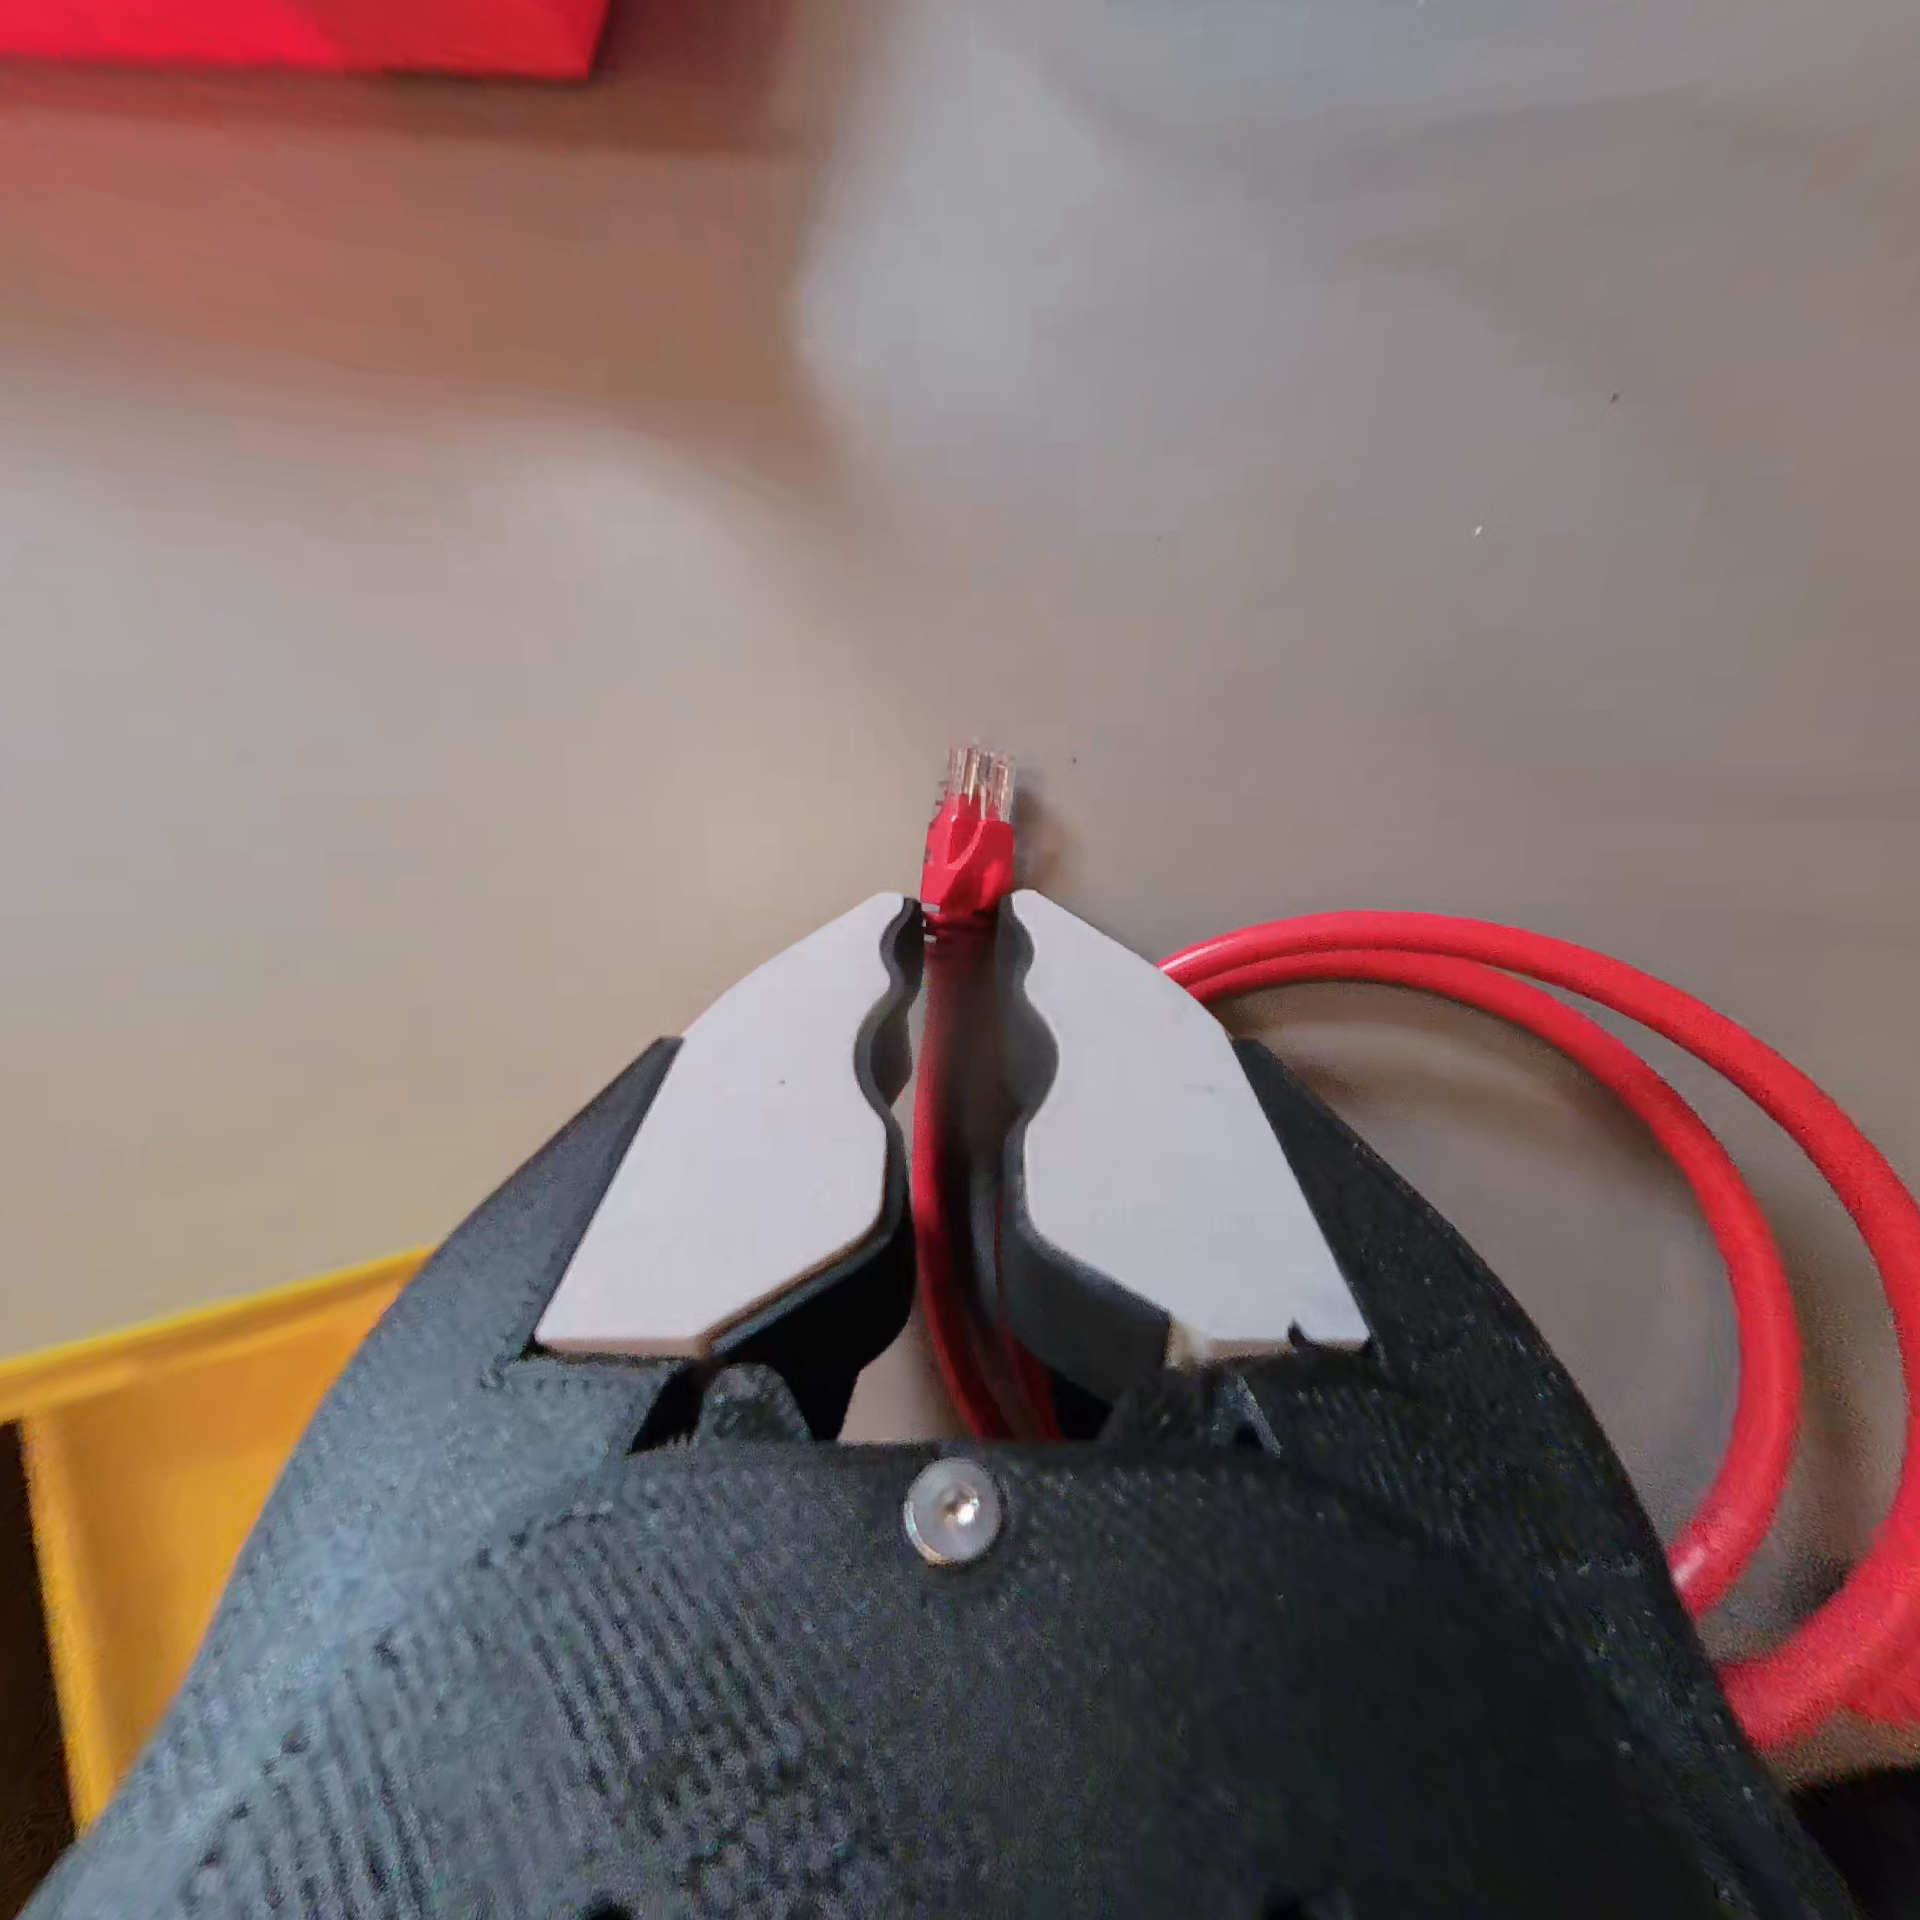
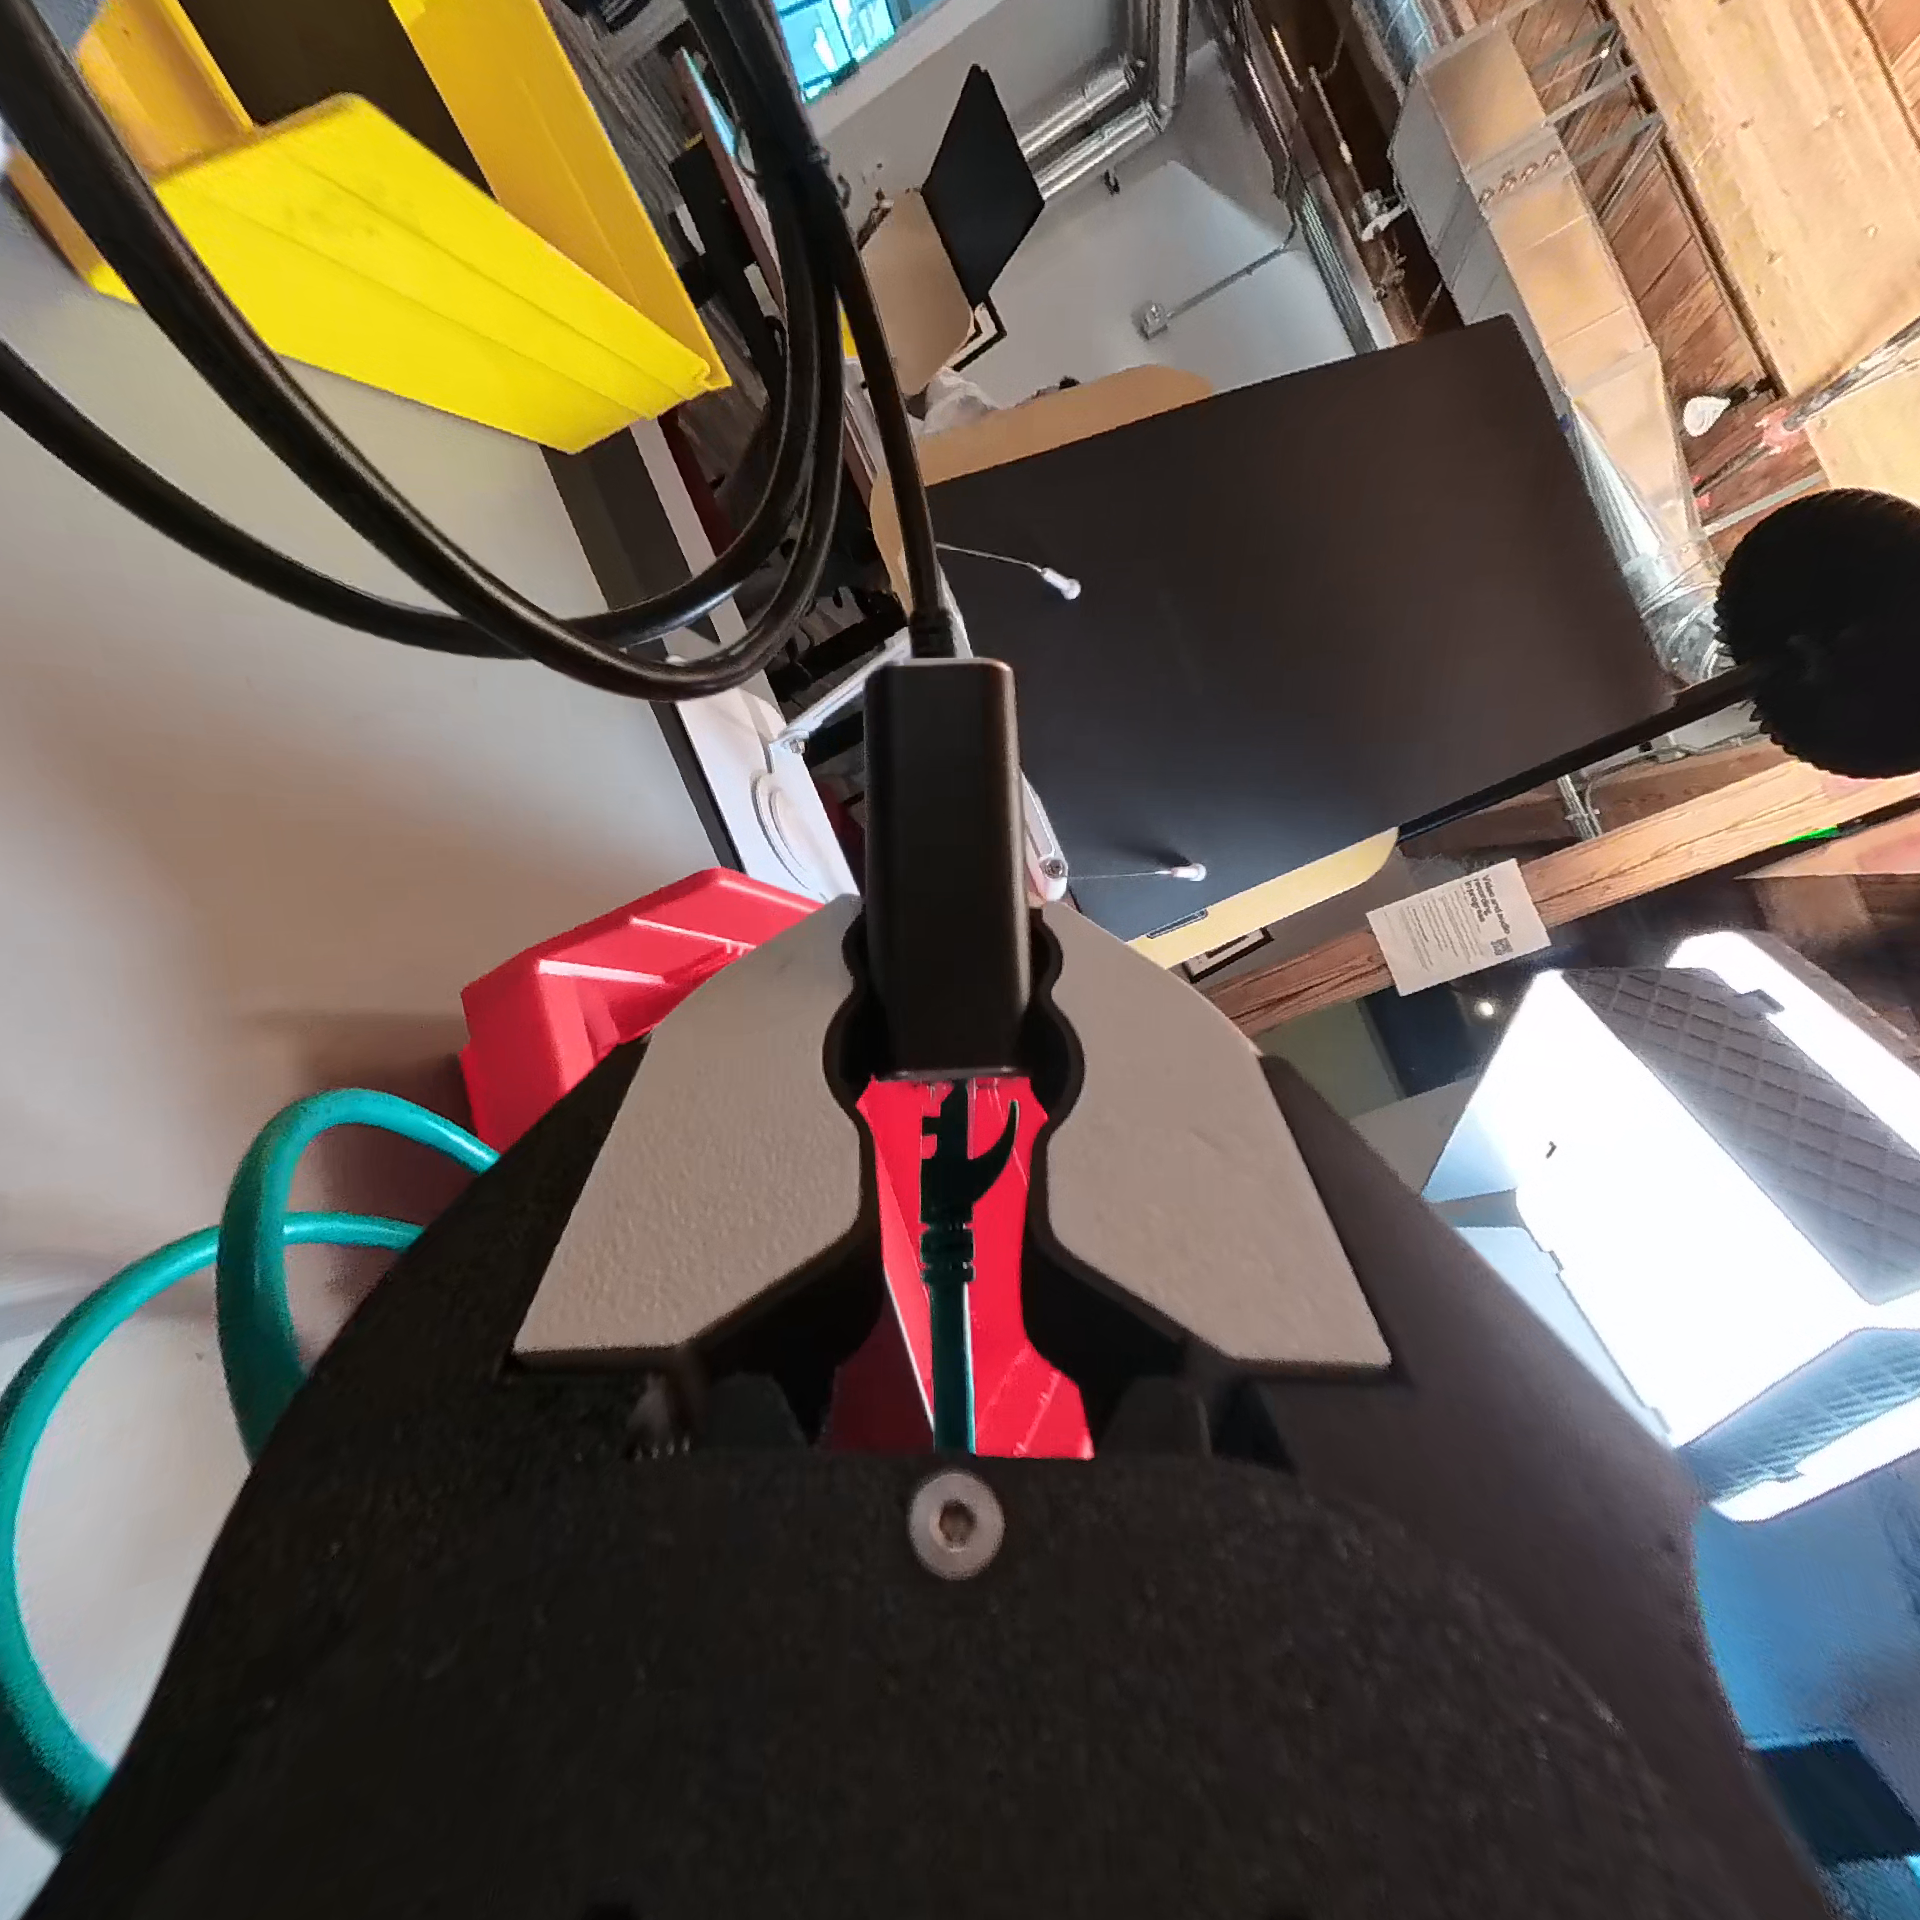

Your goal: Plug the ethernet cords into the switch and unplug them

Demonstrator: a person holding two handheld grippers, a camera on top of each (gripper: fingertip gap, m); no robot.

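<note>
The left gripper (image 1: 964, 909) has its jaws clamped on the red ethernet cord (image 1: 966, 862) just behind its clear plug, which points to 12 o'clock over the grey bench (image 1: 520, 675); slack loops toward 3 o'clock. The right gripper (image 2: 951, 940) has its jaws clamped on the black switch (image 2: 943, 831), a green cord (image 2: 249, 1226) plugged in beneath.

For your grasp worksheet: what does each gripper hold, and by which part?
Left gripper: the red ethernet cord, held just behind its plug. Right gripper: the black switch, held by its near end.

Red ethernet cord (image 1: 1558, 997) with clear plug (image 1: 979, 777); teal cord (image 2: 260, 1226); black adapter (image 2: 943, 862); yellow bin (image 2: 416, 270); red bin (image 2: 603, 987).
</note>
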